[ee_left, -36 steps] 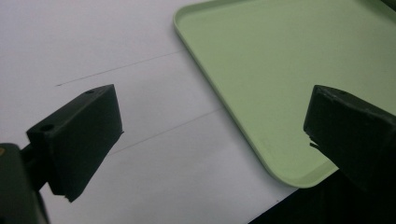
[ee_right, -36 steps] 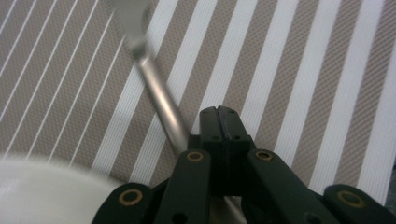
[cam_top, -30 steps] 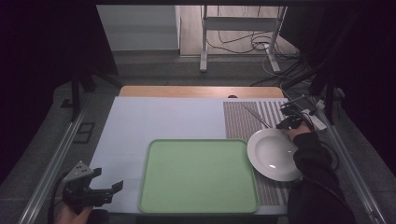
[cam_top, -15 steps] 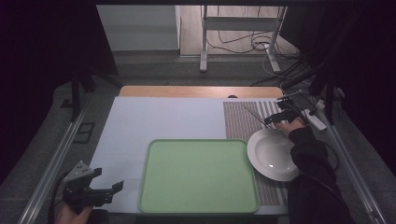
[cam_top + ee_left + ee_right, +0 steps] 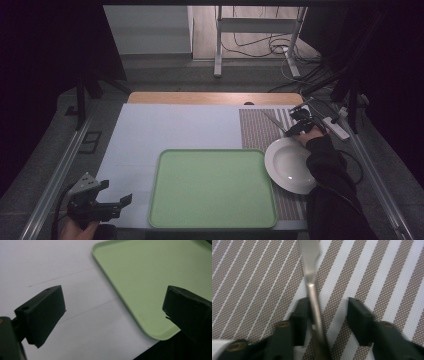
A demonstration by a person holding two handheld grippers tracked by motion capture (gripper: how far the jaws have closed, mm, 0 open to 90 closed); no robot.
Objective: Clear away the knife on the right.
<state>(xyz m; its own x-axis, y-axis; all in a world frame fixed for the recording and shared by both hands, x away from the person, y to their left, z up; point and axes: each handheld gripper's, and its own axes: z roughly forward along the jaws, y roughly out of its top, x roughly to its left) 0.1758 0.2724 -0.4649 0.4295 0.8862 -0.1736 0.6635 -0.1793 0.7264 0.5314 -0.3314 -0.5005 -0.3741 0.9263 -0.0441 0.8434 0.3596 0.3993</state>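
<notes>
One table knife (image 5: 310, 270) lies flat on the striped placemat (image 5: 257, 131) by the table's far right corner. Right gripper (image 5: 329, 315), jaws just opened, straddles its handle unclamped. Stiff, slick, thin steel: pinch mid-handle. Left gripper (image 5: 112, 315) open, empty.

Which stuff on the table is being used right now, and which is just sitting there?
In use:
- knife on the striped mat
- right claw, open around the knife handle after just closing a little

Just lying about:
- white plate
- green tray
- left claw, open, holding nothing
</notes>
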